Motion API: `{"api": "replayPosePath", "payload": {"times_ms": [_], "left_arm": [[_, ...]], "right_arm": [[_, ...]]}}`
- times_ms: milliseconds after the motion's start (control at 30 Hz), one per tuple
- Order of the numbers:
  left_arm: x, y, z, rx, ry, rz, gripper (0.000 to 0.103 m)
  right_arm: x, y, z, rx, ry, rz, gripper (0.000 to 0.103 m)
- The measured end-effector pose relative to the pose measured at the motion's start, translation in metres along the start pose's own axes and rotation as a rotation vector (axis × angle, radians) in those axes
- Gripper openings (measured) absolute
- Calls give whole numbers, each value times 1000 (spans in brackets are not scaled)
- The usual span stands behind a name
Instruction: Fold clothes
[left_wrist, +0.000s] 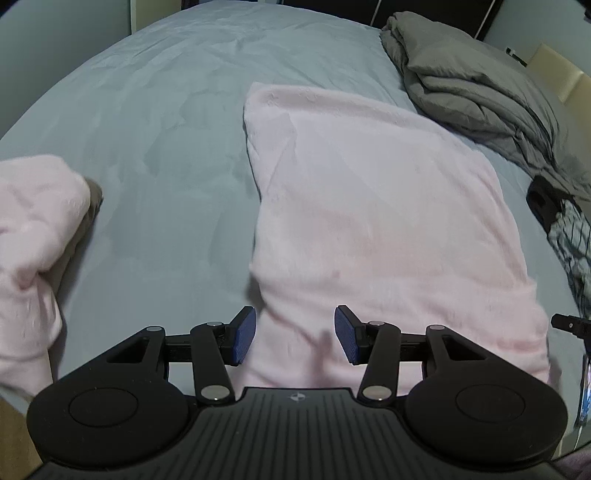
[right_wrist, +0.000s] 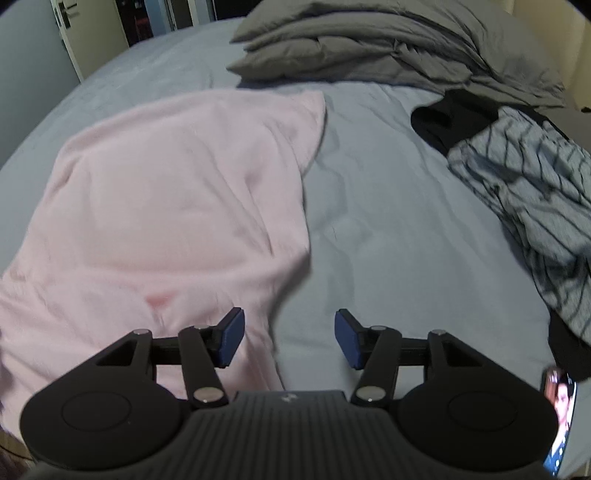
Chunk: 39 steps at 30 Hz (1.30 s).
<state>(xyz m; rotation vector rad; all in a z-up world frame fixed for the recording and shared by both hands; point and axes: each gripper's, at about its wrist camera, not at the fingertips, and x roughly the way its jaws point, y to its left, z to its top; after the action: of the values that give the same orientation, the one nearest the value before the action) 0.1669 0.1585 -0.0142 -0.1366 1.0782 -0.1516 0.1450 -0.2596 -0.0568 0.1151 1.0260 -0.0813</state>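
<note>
Item: pink garment (right_wrist: 177, 206), lying spread flat on my grey-blue bedsheet (right_wrist: 388, 229). My left gripper (left_wrist: 294, 334) hovered over its near edge, jaws apart, gripping nothing. My right gripper (right_wrist: 289, 338) stood at its right edge, jaws apart and empty. Also logged: second pink heap (left_wrist: 33, 236) at left, grey duvet (right_wrist: 388, 40) behind, striped garment (right_wrist: 532, 199) and phone (right_wrist: 563, 417) at right.

Both grippers angled steeply down, left gripper (left_wrist: 294, 335) jaws parted with nothing pinched, right gripper (right_wrist: 289, 339) jaws apart too, pads clear.
</note>
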Motion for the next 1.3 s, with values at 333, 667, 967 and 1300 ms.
{"api": "replayPosePath", "payload": {"times_ms": [333, 667, 967, 1300], "left_arm": [[45, 0, 60, 16, -20, -18, 46], [109, 28, 120, 5, -36, -7, 47], [160, 71, 178, -234, -121, -80, 53], [207, 83, 236, -305, -173, -73, 55]], "right_arm": [[36, -10, 53, -35, -14, 18, 58], [92, -45, 111, 47, -31, 67, 58], [150, -68, 177, 171, -51, 106, 58], [211, -71, 249, 268, -86, 108, 58]]}}
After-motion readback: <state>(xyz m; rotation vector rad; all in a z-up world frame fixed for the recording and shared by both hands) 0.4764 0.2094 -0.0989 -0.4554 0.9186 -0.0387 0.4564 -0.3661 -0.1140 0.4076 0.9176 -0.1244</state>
